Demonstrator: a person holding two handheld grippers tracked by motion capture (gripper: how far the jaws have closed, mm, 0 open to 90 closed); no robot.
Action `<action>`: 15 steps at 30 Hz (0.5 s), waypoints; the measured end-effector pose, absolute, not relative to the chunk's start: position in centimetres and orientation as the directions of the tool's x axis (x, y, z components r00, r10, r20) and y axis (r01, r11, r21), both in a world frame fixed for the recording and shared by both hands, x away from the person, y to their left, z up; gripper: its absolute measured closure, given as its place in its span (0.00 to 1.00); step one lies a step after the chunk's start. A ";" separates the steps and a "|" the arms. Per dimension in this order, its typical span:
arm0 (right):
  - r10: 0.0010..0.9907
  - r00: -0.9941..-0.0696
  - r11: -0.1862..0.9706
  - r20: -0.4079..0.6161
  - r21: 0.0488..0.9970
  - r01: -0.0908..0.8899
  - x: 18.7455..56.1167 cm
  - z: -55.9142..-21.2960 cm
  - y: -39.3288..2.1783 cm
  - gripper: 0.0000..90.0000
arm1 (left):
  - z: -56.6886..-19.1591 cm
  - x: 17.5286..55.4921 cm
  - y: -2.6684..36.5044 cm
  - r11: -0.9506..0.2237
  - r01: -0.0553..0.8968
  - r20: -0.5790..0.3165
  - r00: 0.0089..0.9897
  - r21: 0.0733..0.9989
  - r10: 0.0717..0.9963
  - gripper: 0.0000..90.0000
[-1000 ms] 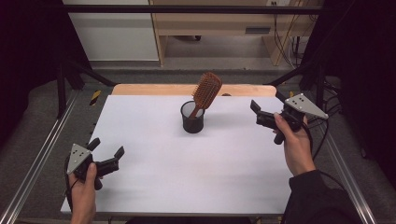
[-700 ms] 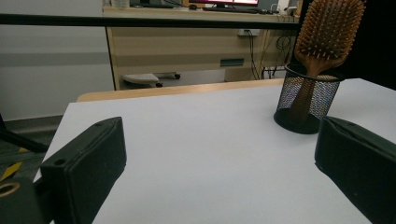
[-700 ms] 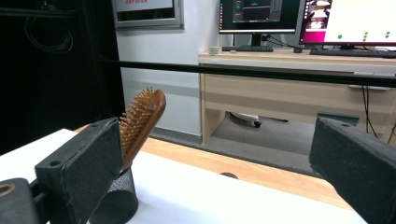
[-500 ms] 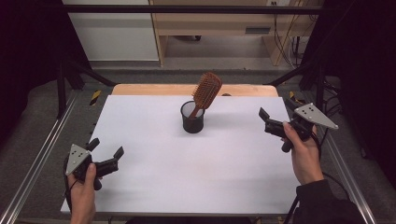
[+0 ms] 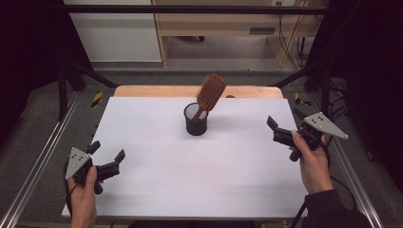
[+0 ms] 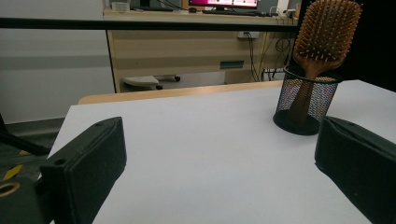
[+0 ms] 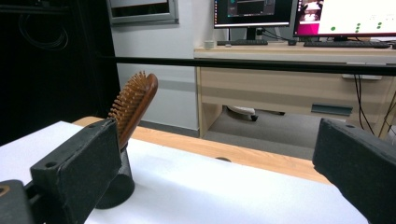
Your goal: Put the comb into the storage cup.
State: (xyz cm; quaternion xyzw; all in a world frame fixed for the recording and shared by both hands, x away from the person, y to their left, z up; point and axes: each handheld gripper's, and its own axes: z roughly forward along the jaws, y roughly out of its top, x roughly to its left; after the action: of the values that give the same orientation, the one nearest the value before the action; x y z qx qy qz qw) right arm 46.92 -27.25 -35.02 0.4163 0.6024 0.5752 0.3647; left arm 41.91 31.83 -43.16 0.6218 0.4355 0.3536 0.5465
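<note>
Wooden hairbrush (image 5: 209, 93) stands handle-down in the black mesh cup (image 5: 196, 121), near the middle of the counter's (image 5: 157, 180) far edge, head tilted toward the right. Left gripper (image 5: 105, 152) sits at the near-left corner, jaws apart, empty. Right gripper (image 5: 270, 124) hovers by the right edge, jaws apart, empty, well apart from the cup. Judgement: brush looks seated; any regrasp should take the neck above the rim and lift straight, so the light cup does not tip.
</note>
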 end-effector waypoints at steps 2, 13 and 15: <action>0.922 -0.385 -0.005 0.037 0.996 0.084 46.8 -35.3 -27.4 0.02 | -43.1 41.9 31.9 -0.027 0.152 -0.030 0.367 0.988 0.930 0.03; 0.927 -0.373 -0.003 0.036 0.996 0.089 45.8 -37.0 -28.2 0.03 | -43.1 40.9 32.6 -0.010 0.139 -0.044 0.377 0.990 0.925 0.03; 0.927 -0.372 -0.007 0.040 0.996 0.091 45.7 -37.2 -28.3 0.03 | -43.1 40.9 32.6 -0.005 0.140 -0.049 0.380 0.990 0.924 0.03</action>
State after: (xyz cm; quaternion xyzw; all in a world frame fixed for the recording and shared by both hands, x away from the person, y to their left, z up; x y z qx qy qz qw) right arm 45.65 -28.30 -37.22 0.4232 0.6013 0.5695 0.3673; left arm 40.86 32.64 -43.14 0.6156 0.4319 0.3515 0.5577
